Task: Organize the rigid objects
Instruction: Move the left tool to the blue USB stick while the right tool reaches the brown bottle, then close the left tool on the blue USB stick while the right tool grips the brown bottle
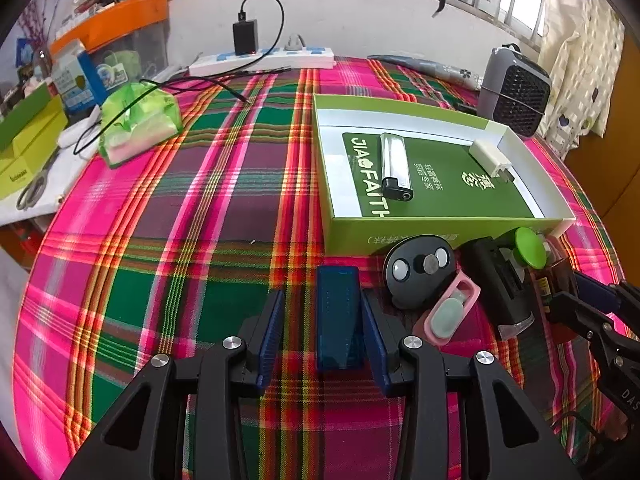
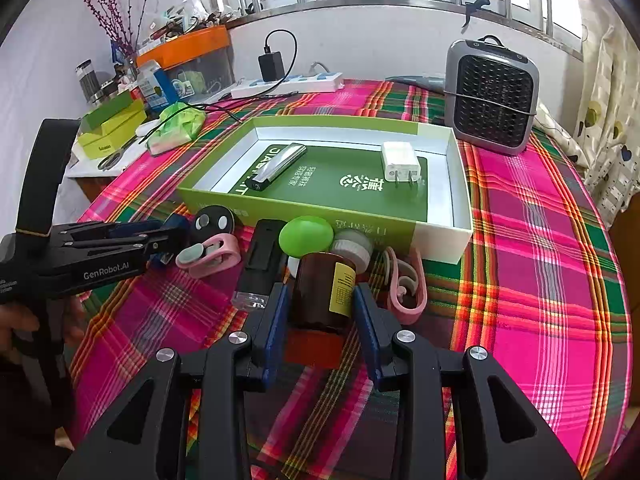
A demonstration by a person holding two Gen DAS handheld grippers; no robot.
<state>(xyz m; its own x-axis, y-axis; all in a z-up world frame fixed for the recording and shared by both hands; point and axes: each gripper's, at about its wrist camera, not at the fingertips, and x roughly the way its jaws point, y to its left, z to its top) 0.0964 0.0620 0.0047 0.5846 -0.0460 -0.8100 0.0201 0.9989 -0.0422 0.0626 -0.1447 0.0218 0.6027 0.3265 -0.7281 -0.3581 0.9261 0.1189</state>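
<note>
My left gripper [image 1: 322, 294] stands open over the plaid cloth. A blue translucent block [image 1: 340, 320] lies between its jaws, against the right pad with a gap on the left. My right gripper [image 2: 320, 286] is shut on a brown bottle [image 2: 320, 292] with a yellow label. A green cap [image 2: 306, 234], a white lid [image 2: 354, 246], a black device [image 2: 262, 256], a pink clip [image 2: 208, 256] and a black disc [image 2: 212, 220] crowd in front of the green box [image 2: 224, 200]. Inside the box lie a silver lighter [image 2: 276, 168] and a white charger [image 2: 400, 162].
A grey heater [image 2: 492, 96] stands behind the box at the right. A power strip [image 1: 264, 60] with a black adapter lies along the far wall. A green tissue pack [image 1: 138, 120], boxes and scissors [image 1: 34, 192] sit at the left edge. A hand [image 2: 24, 320] holds the left gripper.
</note>
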